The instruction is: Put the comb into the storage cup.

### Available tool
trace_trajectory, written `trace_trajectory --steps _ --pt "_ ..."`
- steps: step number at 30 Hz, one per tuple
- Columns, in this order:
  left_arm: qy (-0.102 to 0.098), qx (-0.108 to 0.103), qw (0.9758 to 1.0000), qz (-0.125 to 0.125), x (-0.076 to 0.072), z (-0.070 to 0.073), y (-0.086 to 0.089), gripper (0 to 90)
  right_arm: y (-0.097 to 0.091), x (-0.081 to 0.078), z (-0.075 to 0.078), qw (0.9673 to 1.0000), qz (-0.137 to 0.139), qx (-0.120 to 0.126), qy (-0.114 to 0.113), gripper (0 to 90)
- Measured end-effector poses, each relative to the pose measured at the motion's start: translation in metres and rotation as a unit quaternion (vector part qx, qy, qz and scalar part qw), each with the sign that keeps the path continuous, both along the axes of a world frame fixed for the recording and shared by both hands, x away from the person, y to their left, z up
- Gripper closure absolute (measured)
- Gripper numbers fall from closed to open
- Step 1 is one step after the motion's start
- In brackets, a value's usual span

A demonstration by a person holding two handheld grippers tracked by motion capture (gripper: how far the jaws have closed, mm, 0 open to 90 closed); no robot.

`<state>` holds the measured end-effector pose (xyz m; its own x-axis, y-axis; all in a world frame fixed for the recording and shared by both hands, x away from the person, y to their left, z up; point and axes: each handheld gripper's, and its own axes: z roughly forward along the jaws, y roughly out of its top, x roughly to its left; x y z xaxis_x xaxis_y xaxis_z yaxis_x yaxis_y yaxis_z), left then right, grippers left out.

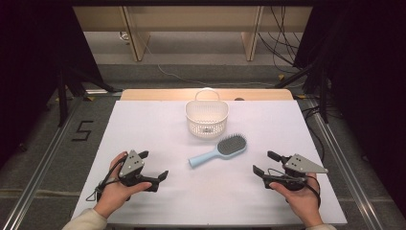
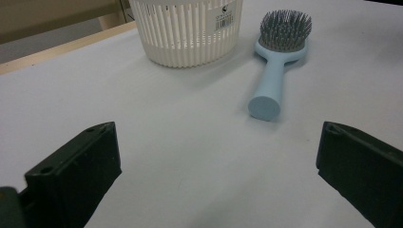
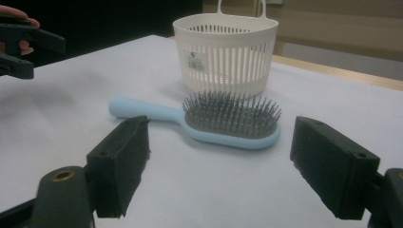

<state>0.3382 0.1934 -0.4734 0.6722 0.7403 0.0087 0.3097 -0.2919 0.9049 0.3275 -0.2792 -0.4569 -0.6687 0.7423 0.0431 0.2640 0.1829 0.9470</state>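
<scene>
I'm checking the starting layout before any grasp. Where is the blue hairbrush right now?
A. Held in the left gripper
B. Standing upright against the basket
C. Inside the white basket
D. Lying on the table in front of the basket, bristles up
D: the hairbrush lies flat on the table, bristles up, just in front of the basket, untouched by either gripper.

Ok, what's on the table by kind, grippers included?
Baskets: 1, white basket
Brushes: 1, blue brush
Grippers: 2, left gripper and right gripper, both open and empty
Total: 4

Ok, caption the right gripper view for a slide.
Open right gripper faces a light blue hairbrush lying bristles-up before a white slatted basket.
</scene>
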Motion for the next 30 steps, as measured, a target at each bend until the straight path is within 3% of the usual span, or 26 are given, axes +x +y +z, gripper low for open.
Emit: trace_trajectory --steps 9,12,16,22,26,30 --pt "-0.004 0.006 1.0 0.003 -0.001 0.0 -0.001 1.4 0.002 -0.001 0.0 1.0 -0.001 -0.005 -0.002 23.5" --pt "-0.004 0.007 1.0 0.003 -0.001 0.0 -0.002 1.9 0.006 0.0 0.002 0.9998 0.005 -0.016 -0.009 31.1" --pt "-0.001 0.008 1.0 0.004 0.0 -0.001 -0.002 2.4 0.016 0.002 0.004 0.9991 0.023 -0.034 -0.014 50.2" --pt "0.001 0.01 0.9999 0.003 0.0 -0.002 -0.004 3.1 0.044 0.007 0.004 0.9952 0.069 -0.068 0.013 79.5" --pt "0.004 0.013 0.9999 0.003 0.0 -0.003 -0.004 3.6 0.066 0.013 0.004 0.9923 0.08 -0.089 0.032 90.0" --pt "0.004 0.01 0.9999 0.005 0.001 -0.003 -0.004 3.9 0.091 0.022 0.005 0.9894 0.095 -0.098 0.05 90.0"
